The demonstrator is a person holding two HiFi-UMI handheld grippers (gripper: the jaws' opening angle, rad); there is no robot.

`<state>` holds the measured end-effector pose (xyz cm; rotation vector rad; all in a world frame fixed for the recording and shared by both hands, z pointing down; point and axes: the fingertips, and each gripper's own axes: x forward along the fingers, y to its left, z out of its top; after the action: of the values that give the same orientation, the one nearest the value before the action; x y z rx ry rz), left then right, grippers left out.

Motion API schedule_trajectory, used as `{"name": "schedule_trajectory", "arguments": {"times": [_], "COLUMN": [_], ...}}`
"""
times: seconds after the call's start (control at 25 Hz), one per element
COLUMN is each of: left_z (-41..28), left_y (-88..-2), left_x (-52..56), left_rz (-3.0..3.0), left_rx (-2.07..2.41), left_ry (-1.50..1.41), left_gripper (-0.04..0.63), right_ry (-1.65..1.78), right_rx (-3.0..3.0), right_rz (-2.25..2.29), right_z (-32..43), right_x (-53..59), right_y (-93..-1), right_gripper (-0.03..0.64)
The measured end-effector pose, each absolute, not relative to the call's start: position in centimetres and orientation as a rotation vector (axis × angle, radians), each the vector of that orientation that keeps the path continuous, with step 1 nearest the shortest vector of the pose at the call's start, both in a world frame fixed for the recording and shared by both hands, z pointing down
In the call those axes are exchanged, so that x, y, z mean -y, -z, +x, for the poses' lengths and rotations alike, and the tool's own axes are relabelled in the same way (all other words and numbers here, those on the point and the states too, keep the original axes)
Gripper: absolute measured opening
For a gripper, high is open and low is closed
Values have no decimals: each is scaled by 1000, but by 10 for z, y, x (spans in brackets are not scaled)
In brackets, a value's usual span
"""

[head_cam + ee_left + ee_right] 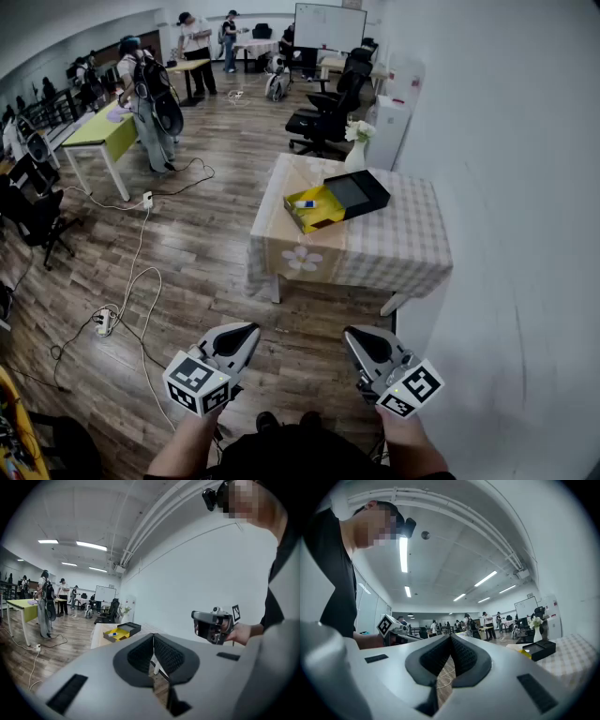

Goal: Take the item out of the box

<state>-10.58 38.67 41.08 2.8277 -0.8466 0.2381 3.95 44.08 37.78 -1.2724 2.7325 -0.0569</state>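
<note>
Jaws on your left gripper (239,339) are squeezed shut with nothing between them. Your right gripper (364,342) is shut and empty too. You hold both low, near your body, well apart from the table (394,246).

The item (305,203) is small, white and blue. It lies flat in the yellow part of the box (315,223), near the left end. Its long side runs about left to right in the head view. It is too small to tell which end is the front. The box is open and long. It runs from lower left to upper right, with a black part (356,190) touching the yellow part on the right.

The box sits on a checked cloth with a flower on its front. A white vase (355,152) stands just behind it.

At the left is a green table (103,131) with a person (150,94) beside it. White cables (141,253) trail over the wood floor (206,281). Farther back are a black chair (328,114) and a whiteboard (328,26). A white wall (516,187) fills the right side.
</note>
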Motion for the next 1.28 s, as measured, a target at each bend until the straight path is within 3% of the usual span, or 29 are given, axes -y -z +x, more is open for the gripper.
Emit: {"name": "schedule_trajectory", "arguments": {"times": [1.28], "left_z": [-213], "left_y": [-421], "left_x": [-377], "left_rz": [2786], "left_rx": [887], "left_ry": [-122], "left_gripper": [14], "right_ry": [92], "right_rx": [-2782], "right_rz": [-1185], "right_z": [-67], "right_x": [-417], "right_y": [-373], "right_gripper": [38]}}
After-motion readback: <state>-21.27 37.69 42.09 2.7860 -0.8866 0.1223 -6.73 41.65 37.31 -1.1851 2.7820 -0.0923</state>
